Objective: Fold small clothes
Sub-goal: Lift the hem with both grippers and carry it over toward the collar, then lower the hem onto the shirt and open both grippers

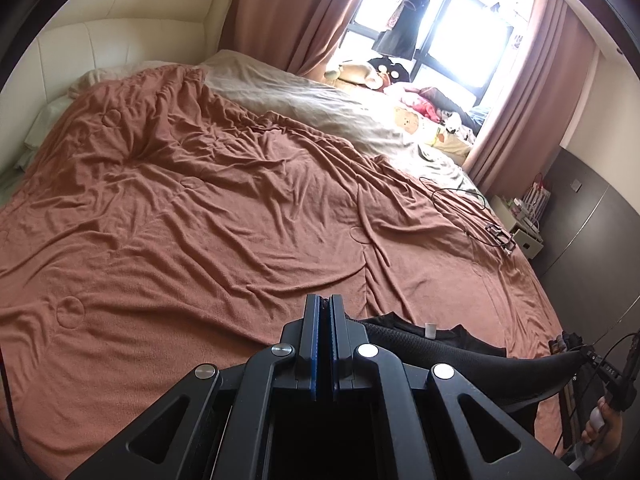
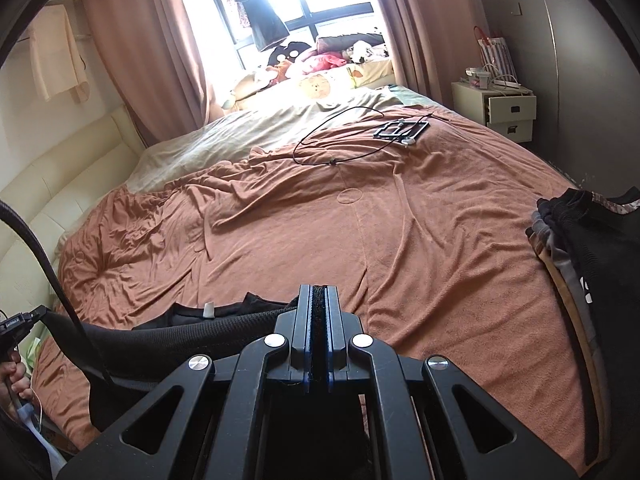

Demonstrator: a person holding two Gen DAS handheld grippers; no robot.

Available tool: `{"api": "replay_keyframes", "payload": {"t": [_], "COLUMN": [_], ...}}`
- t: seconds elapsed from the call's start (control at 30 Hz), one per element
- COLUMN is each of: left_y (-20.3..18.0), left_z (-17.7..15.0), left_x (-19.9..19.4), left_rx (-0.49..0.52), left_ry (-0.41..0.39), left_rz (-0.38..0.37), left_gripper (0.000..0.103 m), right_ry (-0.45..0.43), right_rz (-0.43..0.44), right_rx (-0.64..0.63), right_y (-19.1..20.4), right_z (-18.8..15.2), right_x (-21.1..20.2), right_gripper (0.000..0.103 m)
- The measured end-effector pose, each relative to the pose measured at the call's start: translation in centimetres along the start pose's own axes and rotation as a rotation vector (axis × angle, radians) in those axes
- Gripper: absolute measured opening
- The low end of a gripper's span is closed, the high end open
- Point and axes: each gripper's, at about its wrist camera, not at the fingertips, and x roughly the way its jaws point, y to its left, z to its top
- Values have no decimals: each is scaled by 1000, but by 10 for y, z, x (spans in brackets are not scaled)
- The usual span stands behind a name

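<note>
A black garment (image 1: 460, 354) hangs stretched between my two grippers, low over the brown blanket (image 1: 224, 208) of a bed. My left gripper (image 1: 324, 300) is shut on one end of its edge. In the right wrist view, my right gripper (image 2: 319, 288) is shut on the other end, with black fabric showing between the pads. The garment (image 2: 160, 334) runs left from there to the left gripper (image 2: 24, 318). A small white label (image 2: 208, 309) stands up at its inner edge. The lower part of the garment is hidden behind the gripper bodies.
A pile of dark clothes (image 2: 580, 240) lies at the bed's right edge. A black cable (image 2: 340, 140) and a black frame-like object (image 2: 402, 130) lie further up the blanket. Plush toys (image 2: 312, 62) sit by the window, a bedside cabinet (image 2: 508, 110) stands right, and a cream headboard (image 1: 120, 36) stands left.
</note>
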Motion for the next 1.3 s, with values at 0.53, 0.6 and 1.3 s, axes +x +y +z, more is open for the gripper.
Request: {"api": "replay_keyframes", "payload": {"t": [0.53, 0.6, 1.3], "left_y": [12, 12, 6], "left_z": [-3, -1, -27], "left_x": [113, 126, 153], "left_rx": [20, 28, 331], "left_ry": [143, 154, 333], "left_rz": [63, 72, 154], "left_gripper": [4, 4, 73], "right_ry": [135, 141, 285], "right_rz": [-57, -66, -157], "right_rx": [27, 30, -54], "right_y": [-4, -5, -1], "right_z": [8, 8, 5], "right_x": [117, 125, 145], "right_gripper": [1, 1, 64]}}
